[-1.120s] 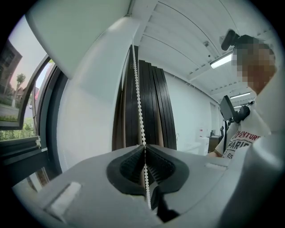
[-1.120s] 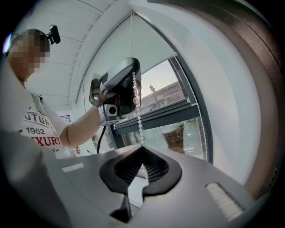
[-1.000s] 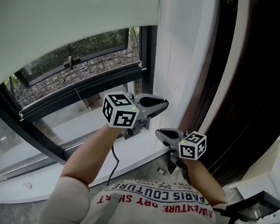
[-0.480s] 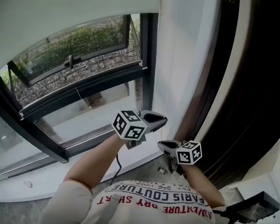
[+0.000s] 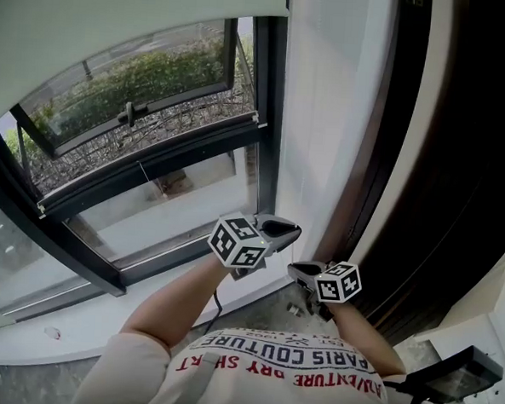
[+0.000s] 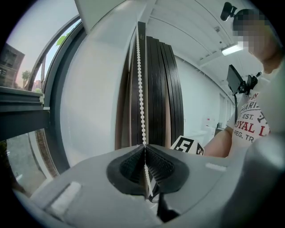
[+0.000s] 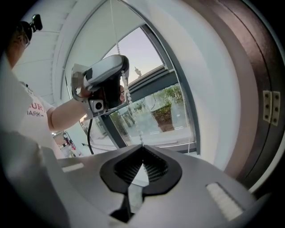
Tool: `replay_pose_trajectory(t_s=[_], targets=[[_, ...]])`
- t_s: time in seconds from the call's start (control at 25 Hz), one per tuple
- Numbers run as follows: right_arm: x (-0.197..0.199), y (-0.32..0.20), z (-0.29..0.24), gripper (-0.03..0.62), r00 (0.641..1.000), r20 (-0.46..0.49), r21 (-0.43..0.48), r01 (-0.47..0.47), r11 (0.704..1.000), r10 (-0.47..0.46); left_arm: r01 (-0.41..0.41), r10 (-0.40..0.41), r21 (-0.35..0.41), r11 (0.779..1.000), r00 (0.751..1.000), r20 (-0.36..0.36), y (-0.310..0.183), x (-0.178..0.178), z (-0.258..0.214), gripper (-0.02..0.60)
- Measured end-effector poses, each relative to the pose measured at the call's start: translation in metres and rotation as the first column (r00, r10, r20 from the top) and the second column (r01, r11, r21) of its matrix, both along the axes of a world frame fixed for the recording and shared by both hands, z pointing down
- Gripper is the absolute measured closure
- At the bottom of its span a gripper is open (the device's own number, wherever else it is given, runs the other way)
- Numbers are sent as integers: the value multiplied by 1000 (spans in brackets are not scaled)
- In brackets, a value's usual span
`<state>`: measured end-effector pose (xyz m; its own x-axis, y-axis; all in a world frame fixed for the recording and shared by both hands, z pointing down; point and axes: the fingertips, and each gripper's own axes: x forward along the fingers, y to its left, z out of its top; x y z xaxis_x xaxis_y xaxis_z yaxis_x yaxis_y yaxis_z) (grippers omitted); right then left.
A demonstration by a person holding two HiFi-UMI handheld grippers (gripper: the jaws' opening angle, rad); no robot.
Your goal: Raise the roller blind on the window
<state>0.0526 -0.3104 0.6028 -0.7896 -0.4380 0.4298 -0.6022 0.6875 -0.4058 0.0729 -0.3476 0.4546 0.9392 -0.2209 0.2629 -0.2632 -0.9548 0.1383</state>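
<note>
Left hand-held gripper (image 6: pixel 144 148) and right hand-held gripper (image 7: pixel 142 146), each with jaws clamped on the thin white bead chain (image 6: pixel 140 80); pale fabric roller blind (image 5: pixel 119 18) hangs high above both.

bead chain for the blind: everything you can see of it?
The bead chain is a string of small white round beads, plastic by the look. One strand runs taut down into the left hand-held gripper, whose jaws are shut on it, and comes out below the pads. Lower down, the right hand-held gripper is shut on the same strand. A second strand hangs free beside the window frame.
</note>
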Motion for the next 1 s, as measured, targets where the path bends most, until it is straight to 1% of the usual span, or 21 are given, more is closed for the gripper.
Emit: replay_pose_trajectory(t_s=[0.12,0.16,0.2,0.28,0.4,0.48,0.56,0.64,0.8,0.92,1.0], targets=[[2,4,-2,582,999,-20,14,26,1000,-25,9,-9,-3,1000,1000,-3,0,-2,0,571],[3,4,-6,567,999,-17,13,29,999,-29,12,-12,-5,1000,1000,-5,0,-3,1,571],[6,3,-12,527,999,-13,19,30,999,-30,15,-15,-6,1000,1000,-7,0,-4,1,571],[15,-5,-34,504,1000,-3,56,23,998,-23,17,-17,-4,1000,1000,-7,-1,-5,0,571],[31,-21,-80,480,1000,15,139,12,990,-14,21,-21,-1,1000,1000,-9,-4,-5,-2,571],[40,-33,-114,459,1000,31,206,-12,978,5,26,-26,-4,1000,1000,-12,-4,-6,-1,571],[45,-43,-154,453,998,69,269,-33,963,15,28,-28,-4,1000,999,-19,-2,-5,0,571],[43,-49,-194,448,995,103,320,-30,947,-3,23,-23,-3,1000,999,-24,1,-3,-1,571],[26,-52,-265,448,989,130,402,12,916,-70,0,0,-4,1000,1000,-23,9,1,-3,571],[17,-56,-306,450,986,147,451,6,892,-81,-20,20,-3,1000,1000,-14,15,4,-4,571],[13,-60,-323,450,986,141,473,9,881,-86,-32,32,-2,999,999,-10,18,7,-5,571]])
